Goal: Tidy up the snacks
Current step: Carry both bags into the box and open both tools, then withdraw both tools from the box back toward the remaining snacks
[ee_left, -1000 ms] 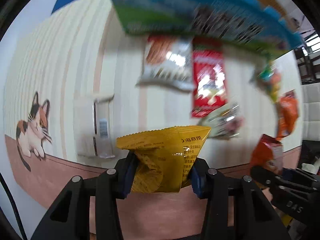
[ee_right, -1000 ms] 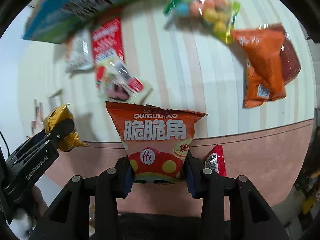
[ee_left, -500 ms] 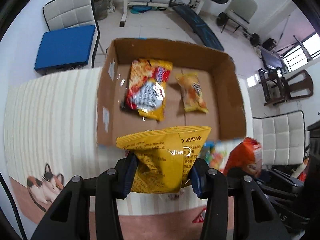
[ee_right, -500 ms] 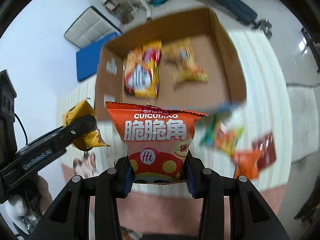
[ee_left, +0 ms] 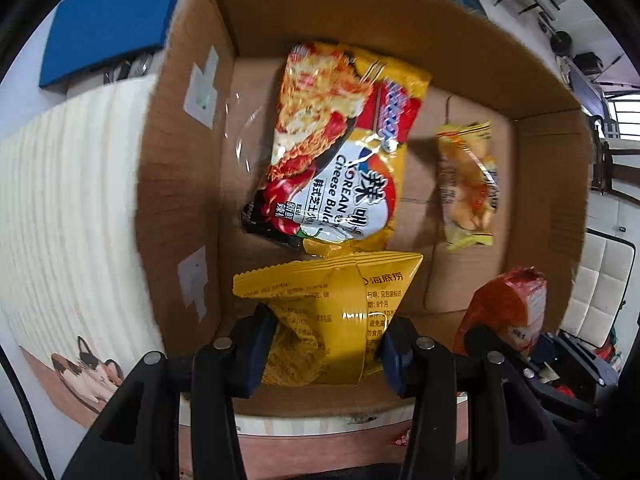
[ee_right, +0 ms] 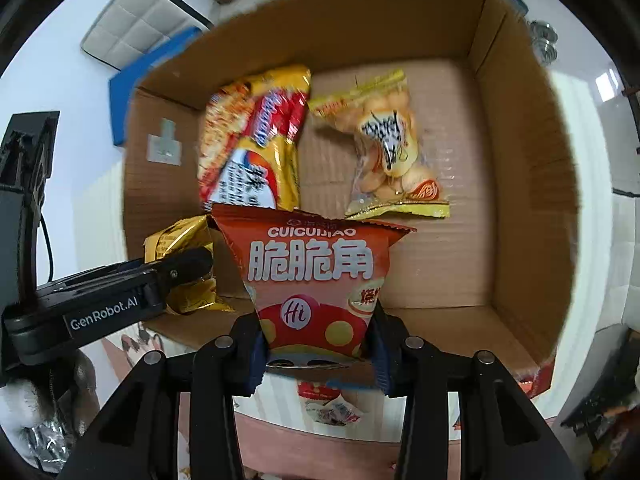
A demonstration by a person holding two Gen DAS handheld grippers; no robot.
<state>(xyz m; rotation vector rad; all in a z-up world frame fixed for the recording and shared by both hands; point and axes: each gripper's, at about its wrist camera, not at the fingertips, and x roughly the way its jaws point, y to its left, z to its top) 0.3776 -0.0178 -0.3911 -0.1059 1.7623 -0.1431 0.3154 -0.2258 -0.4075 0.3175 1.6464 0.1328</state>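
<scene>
My left gripper [ee_left: 322,354] is shut on a yellow snack bag [ee_left: 332,312] and hangs over the near part of an open cardboard box [ee_left: 176,168]. My right gripper [ee_right: 318,354] is shut on an orange-red snack bag [ee_right: 316,276], also above the box [ee_right: 516,184], to the right of the left gripper [ee_right: 180,272]. Inside the box lie a yellow-red noodle packet [ee_left: 340,148] and a small clear bag of round yellow snacks [ee_left: 466,188]. The orange-red bag [ee_left: 506,308] shows at the right edge of the left wrist view.
The box stands on a pale striped table mat [ee_left: 68,208] with a cat picture [ee_left: 86,368] near its front border. A few small packets [ee_right: 332,404] lie on the mat in front of the box. Blue and white padded seats stand beyond the table.
Both grippers have carried their bags from above the loose snacks on the mat to above the open box. The box interior now fills both views. Neither grip has changed.
</scene>
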